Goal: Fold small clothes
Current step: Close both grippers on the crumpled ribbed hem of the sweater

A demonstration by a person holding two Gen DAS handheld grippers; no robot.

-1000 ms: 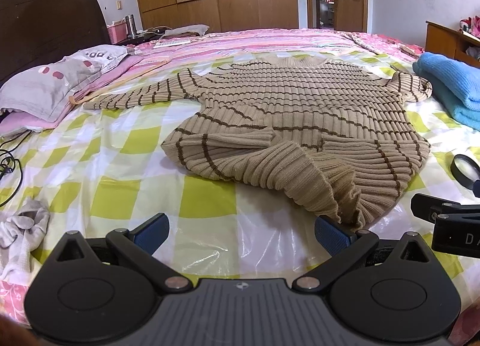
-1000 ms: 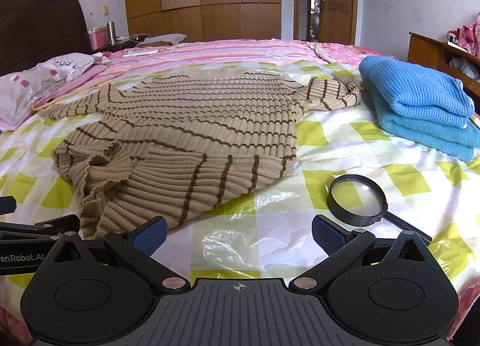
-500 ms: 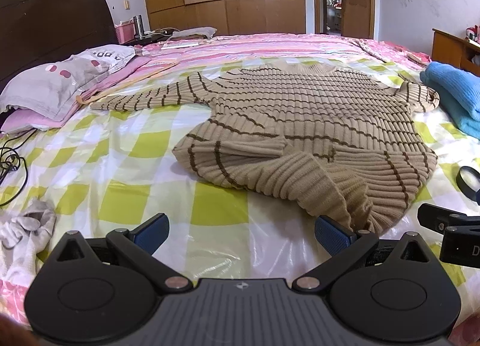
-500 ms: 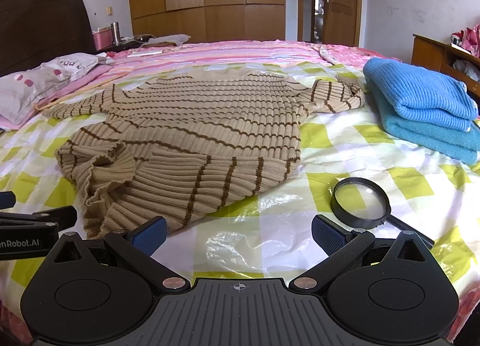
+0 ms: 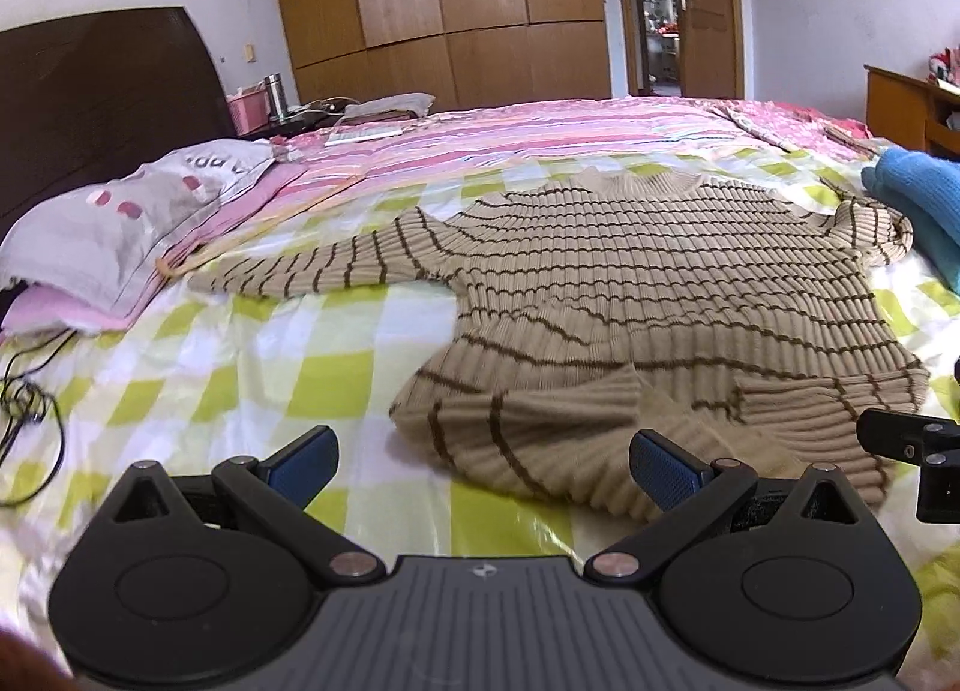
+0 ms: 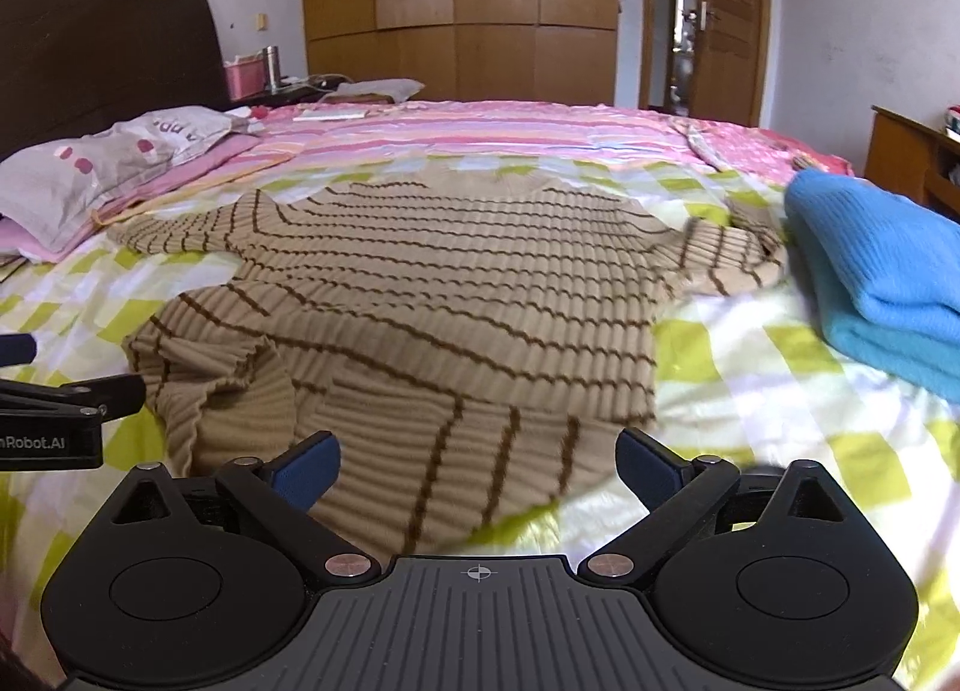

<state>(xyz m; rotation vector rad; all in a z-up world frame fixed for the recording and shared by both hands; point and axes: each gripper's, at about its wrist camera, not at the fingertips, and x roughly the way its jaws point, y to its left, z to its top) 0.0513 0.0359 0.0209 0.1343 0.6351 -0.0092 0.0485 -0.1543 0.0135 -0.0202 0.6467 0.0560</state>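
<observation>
Beige sweater [image 5: 672, 295] rumpled | left gripper [image 5: 483, 460] spread, low | right gripper [image 6: 477, 463] spread, low

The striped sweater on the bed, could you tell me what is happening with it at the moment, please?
A person holds a claw in each hand, both open and empty, over the near hem of the tan striped sweater. The left claw and right claw have gripped nothing yet. The sweater lies mostly flat on the checked sheet, its near hem rumpled, one sleeve stretched toward the pillow. A folded blue sweater sits alongside.
</observation>
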